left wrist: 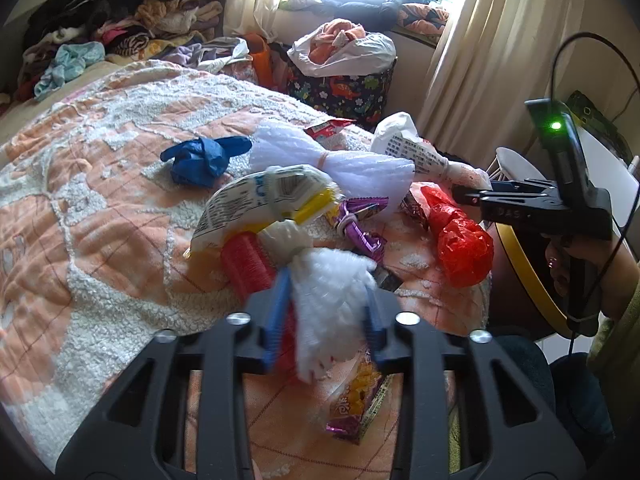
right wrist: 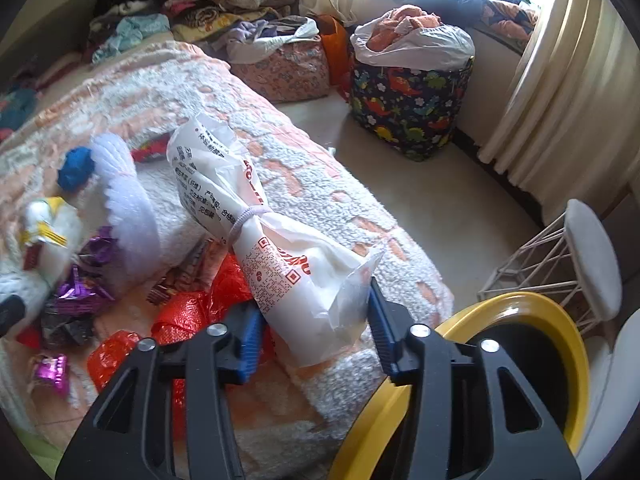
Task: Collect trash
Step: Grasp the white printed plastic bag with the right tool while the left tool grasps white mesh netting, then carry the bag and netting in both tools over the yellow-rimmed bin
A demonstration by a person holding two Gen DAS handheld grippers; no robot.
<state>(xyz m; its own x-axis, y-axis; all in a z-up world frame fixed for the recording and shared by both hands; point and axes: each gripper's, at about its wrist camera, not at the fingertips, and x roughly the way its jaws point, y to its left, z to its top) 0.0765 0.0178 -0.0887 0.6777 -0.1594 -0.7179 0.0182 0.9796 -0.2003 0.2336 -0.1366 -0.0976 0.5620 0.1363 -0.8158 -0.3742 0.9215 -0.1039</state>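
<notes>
Trash lies bundled on an orange and white bedspread (left wrist: 100, 208). My left gripper (left wrist: 326, 314) is shut on a white foam wad (left wrist: 328, 292) tied with a band, its blue pads pressing both sides. Around it lie a red roll (left wrist: 248, 268), a yellow and white wrapper (left wrist: 260, 200), a purple wrapper (left wrist: 360, 220), a red plastic bag (left wrist: 460, 240) and a blue glove ball (left wrist: 204, 156). In the right wrist view my right gripper (right wrist: 316, 332) is shut on the lower end of a white printed bag (right wrist: 280, 248) at the bed's corner. A yellow-rimmed black bin (right wrist: 560, 320) stands just right of it.
A dinosaur-print basket (right wrist: 408, 108) with a full white bag stands on the floor by the curtains (right wrist: 560, 100). A white wire stool (right wrist: 588, 256) is beyond the bin. Heaped clothes (left wrist: 120, 20) cover the bed's far end. A snack wrapper (left wrist: 360, 404) lies under my left gripper.
</notes>
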